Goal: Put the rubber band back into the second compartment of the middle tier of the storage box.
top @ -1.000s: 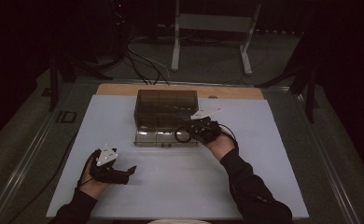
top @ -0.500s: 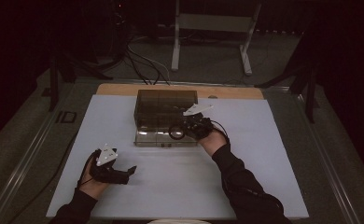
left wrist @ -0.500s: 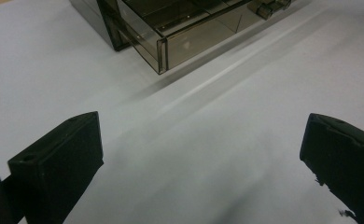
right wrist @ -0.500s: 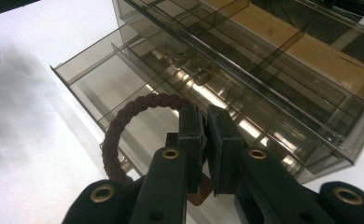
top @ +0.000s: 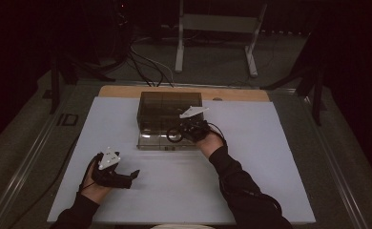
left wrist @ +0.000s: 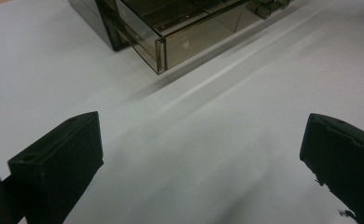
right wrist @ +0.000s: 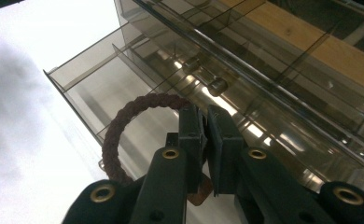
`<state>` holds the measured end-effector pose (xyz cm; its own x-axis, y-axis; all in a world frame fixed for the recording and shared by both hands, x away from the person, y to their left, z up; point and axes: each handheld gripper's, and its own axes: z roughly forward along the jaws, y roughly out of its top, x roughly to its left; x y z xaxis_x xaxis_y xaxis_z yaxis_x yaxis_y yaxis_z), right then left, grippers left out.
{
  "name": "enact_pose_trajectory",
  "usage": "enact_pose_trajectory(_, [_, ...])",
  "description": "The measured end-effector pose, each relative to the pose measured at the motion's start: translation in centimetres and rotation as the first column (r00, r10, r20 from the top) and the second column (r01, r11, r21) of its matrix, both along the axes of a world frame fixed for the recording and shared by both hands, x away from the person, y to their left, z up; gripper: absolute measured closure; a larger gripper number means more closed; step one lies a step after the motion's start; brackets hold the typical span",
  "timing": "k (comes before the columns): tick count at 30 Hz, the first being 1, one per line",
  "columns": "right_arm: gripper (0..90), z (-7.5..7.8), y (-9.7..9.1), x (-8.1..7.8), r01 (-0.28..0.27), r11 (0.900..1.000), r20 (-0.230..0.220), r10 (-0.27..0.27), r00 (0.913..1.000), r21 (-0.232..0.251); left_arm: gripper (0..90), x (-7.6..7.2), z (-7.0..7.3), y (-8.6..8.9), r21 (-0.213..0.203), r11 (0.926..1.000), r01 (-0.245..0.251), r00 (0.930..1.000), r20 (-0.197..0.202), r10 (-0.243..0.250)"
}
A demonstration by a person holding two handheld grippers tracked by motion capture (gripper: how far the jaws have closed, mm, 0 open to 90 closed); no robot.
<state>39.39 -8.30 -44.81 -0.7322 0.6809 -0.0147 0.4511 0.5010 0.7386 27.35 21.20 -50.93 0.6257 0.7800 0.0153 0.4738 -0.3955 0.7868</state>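
Two grippers out: right gripper clamped on ring over drawer of box; left gripper wide open, empty, near box.

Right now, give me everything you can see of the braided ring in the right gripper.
The braided ring is a dark reddish-brown loop of twisted cord, like a bracelet or hair tie, round and holding its shape. The right gripper is shut on one side of it, so most of the loop sticks out sideways from the jaws. It hangs over the pulled-out drawer of the smoky transparent drawer box. Whether it touches the drawer, I cannot tell.
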Motion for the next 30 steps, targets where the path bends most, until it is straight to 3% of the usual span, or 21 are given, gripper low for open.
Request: enact_pose_trajectory(30, [85.5, -2.9, 2.2, 1.6, 0.002, 0.9989, -0.036, -0.003, 0.9993, -0.047, 0.7, 0.0, -0.1, 0.0, -0.004, 1.0000, 0.005, 1.0000, -0.004, -0.005])
